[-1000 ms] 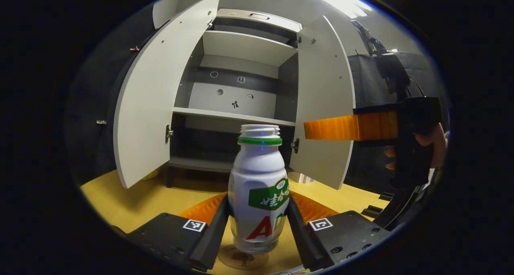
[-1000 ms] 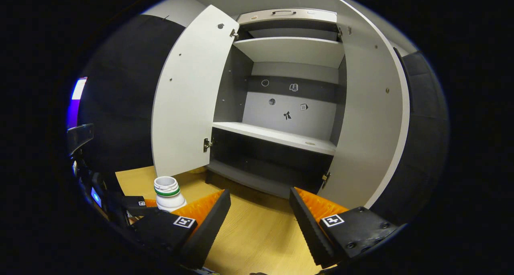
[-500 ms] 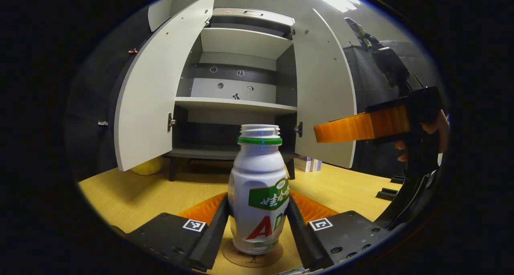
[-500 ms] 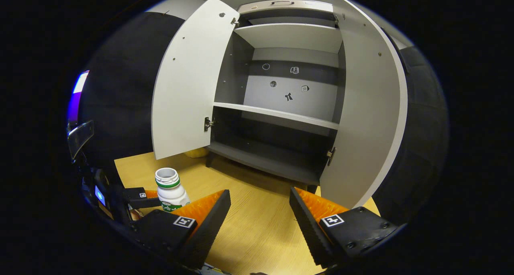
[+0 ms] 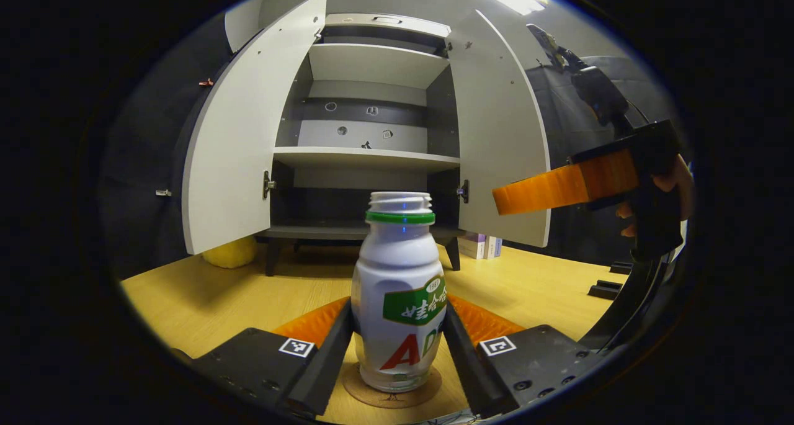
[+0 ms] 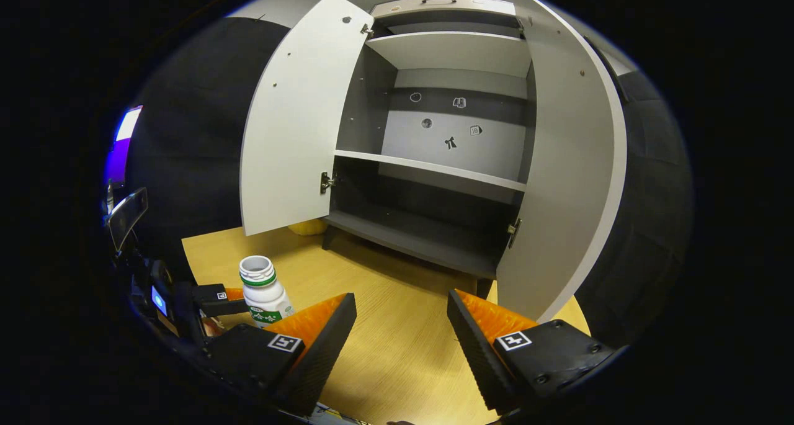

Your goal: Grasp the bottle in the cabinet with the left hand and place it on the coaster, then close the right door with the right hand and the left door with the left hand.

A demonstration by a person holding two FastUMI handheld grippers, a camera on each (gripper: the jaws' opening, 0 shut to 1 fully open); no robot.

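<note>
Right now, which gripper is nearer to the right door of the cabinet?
The right gripper. It is open, off the table, pointing at the cabinet beside the right door. The left gripper sits low over the table, its fingers on both sides of the bottle on the coaster.

The bottle (image 5: 399, 295) looks like smooth, glossy plastic with a printed label, and its bottom part is clear. The coaster (image 5: 392, 393) under it looks like matt cork or thin wood. The table (image 5: 236, 295) has a light wood grain with a soft shine. The cabinet (image 5: 372, 65) doors are smooth matt boards, with small shiny metal hinges (image 5: 267, 183).
</note>
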